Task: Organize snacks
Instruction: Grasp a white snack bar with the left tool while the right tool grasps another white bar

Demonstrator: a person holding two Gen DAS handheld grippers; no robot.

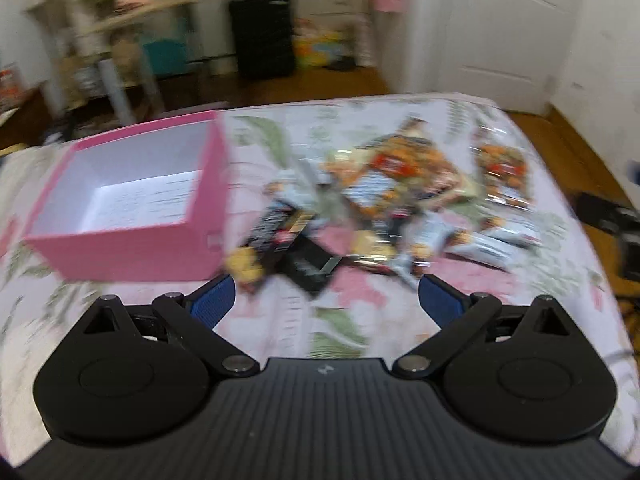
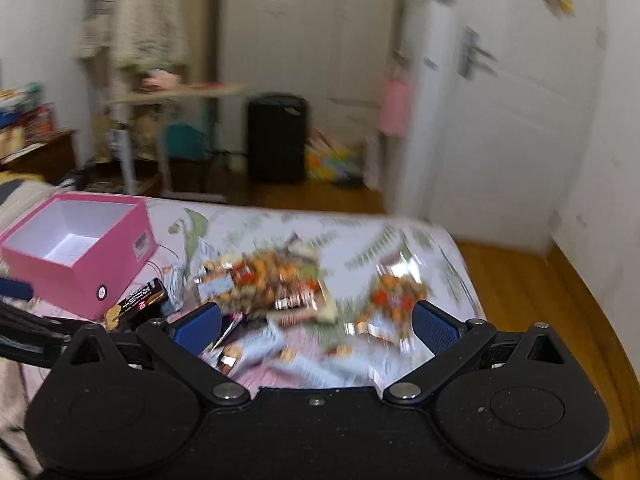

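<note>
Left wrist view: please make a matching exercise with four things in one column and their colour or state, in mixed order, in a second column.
Things:
1. box
2. left tool
3. bin
4. door

Descriptions:
a. white, shut
b. pink, nothing inside
c. black, on the floor
d. open, holding nothing

Pairs: 1-b, 2-d, 3-c, 4-a

Both grippers matte black: left gripper [image 1: 326,294] w/ ribbed body, small logo behind the fingers [image 1: 212,300]; right gripper [image 2: 316,324] dusty. Blue textured pads, silver pivot screws, round side housings.
</note>
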